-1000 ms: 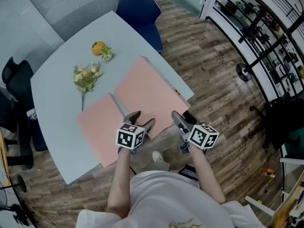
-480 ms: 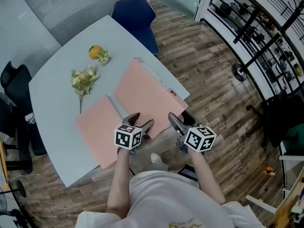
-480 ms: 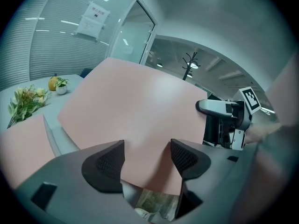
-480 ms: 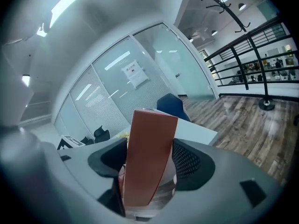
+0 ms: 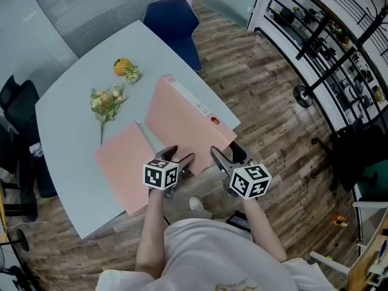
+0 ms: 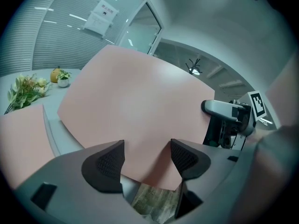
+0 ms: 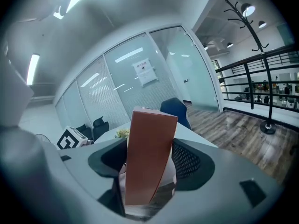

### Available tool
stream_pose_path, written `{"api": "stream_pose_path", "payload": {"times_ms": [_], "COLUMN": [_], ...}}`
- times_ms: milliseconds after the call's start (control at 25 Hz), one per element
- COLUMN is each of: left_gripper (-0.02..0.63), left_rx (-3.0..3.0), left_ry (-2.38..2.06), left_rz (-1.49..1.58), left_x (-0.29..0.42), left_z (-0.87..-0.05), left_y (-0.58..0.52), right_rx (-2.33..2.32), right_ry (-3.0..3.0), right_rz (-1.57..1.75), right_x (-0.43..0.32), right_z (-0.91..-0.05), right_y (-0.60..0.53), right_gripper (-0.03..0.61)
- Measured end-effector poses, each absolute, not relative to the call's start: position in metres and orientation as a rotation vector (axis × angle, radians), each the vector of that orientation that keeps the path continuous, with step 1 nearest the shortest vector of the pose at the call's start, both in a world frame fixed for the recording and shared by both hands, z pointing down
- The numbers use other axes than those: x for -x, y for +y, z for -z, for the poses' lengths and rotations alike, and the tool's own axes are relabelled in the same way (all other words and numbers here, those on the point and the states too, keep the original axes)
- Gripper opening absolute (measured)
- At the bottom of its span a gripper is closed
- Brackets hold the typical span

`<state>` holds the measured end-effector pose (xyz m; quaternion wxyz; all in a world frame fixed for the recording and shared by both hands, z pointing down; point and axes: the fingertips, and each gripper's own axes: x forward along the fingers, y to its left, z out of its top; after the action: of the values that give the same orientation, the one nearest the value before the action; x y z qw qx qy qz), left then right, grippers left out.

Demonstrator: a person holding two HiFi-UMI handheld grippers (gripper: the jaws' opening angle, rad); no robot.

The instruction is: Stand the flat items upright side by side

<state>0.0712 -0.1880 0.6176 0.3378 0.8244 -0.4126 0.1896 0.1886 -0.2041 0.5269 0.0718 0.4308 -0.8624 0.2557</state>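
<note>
Two flat pink binders lie on the pale blue table. The right binder is tilted, its spine side with the white label raised off the table. My right gripper is shut on this binder's near edge, which stands between the pads. My left gripper is open at the same binder's near corner; the pink cover fills the gap between its pads without being pinched. The second binder lies flat to the left.
A bunch of flowers and an orange with a small plant sit on the far part of the table. A blue chair stands beyond the table, a black chair at its left. Wooden floor lies to the right.
The right binder's spine side has risen, so the binder tilts more steeply and its labelled spine now shows. Both grippers stay at its near edge.
</note>
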Motion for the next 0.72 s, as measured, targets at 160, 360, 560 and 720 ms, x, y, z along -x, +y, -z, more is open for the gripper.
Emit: {"api": "stream_pose_path", "payload": {"times_ms": [160,360,560,720], "left_gripper": [0.295,0.295,0.295,0.295], "left_rx": [-2.145,-2.144,-2.141,-2.135], "left_ry": [-1.062,-1.033,-1.007,-0.993], "left_rz": [-0.493,-0.486,-0.472,-0.480], "left_x": [-0.073,-0.078,-0.086,-0.091], "left_z": [-0.618,-0.620,-0.620,-0.621], "left_y": [-0.189,-0.190,-0.191,-0.189], "right_rx": [-1.298,-1.303,-1.307,-1.297], "right_ry": [-2.585,-2.574,-2.559,-2.548], "right_rz": [-0.720,-0.654,-0.563,-0.483], "right_x": [-0.188,-0.190,-0.193,-0.193], "right_z": [-0.524,-0.521,-0.515,-0.510], "right_y": [-0.203,-0.199,-0.196,-0.191], "right_gripper": [0.314,0.313,0.313,0.310]}}
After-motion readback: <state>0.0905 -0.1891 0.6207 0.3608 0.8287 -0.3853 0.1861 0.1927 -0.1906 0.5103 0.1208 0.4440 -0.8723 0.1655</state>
